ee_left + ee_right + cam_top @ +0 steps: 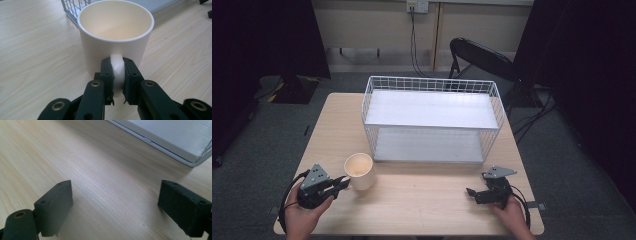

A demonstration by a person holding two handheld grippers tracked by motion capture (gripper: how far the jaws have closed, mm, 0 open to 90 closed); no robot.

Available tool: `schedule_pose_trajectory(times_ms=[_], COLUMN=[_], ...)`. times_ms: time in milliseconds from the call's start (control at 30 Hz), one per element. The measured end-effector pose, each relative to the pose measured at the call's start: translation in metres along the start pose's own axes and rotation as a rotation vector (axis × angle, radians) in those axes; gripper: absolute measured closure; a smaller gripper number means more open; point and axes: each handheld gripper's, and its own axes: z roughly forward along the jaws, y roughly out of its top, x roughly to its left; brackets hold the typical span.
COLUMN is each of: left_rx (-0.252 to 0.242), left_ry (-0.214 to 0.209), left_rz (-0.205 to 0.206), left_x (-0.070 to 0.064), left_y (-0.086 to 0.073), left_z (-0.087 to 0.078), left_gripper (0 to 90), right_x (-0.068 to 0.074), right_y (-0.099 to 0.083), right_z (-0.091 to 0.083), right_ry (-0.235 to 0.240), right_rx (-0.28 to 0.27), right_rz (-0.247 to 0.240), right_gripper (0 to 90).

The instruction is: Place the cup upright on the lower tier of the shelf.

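A cream mug (359,171) stands upright on the wooden table (422,200), left of centre near the front. My left gripper (343,183) is shut on the mug's handle (117,68), one jaw on each side of it. The mug (115,35) looks empty inside. At the front right, my right gripper (470,192) rests low over the table, open, with bare wood between its jaws (115,202).
A white wire basket rack (432,120) with two white shelves stands at the table's middle back; its lower corner (195,162) lies just beyond my right gripper. A black folding chair (482,57) stands behind the table.
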Motion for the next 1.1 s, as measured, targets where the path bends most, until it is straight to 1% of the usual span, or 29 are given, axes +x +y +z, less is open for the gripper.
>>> schedule_pose_trajectory(times_ms=[100,200,333,433,500,600,700,933,1100], left_rx=[0.007,0.001,-0.006,-0.021,-0.023,-0.023,-0.033,-0.024,-0.031], left_ry=[-0.004,-0.007,-0.008,-0.026,-0.029,-0.039,-0.047,-0.064,-0.068], left_rz=[0.005,0.011,0.027,0.024,0.03,0.024,0.02,0.034,0.04], left_x=[-0.002,-0.004,-0.008,-0.011,-0.013,-0.014,-0.017,-0.02,-0.023], left_y=[0.001,0.004,0.011,0.017,0.02,0.023,0.027,0.038,0.046], left_z=[0.002,0.004,0.008,0.013,0.016,0.02,0.023,0.032,0.04], left_gripper=[80.3,80.4,80.4,80.4,80.3,80.3,80.3,80.3,80.4], right_x=[0.0,0.0,0.0,0.0,0.0,0.0,0.0,0.0,0.0], right_y=[0.0,0.0,0.0,0.0,0.0,0.0,0.0,0.0,0.0], right_z=[0.0,0.0,0.0,0.0,0.0,0.0,0.0,0.0,0.0], right_ry=[0.0,-0.001,0.0,0.0,0.0,0.0,0.0,-0.001,0.0], right_rx=[0.0,-0.001,0.0,0.0,0.0,0.001,0.0,0.001,0.0], right_rz=[0.0,0.0,0.0,0.0,0.0,0.001,0.0,0.001,0.0], right_gripper=[11.8,11.8,11.8,11.8,11.8,11.8,11.8,11.8,11.8])
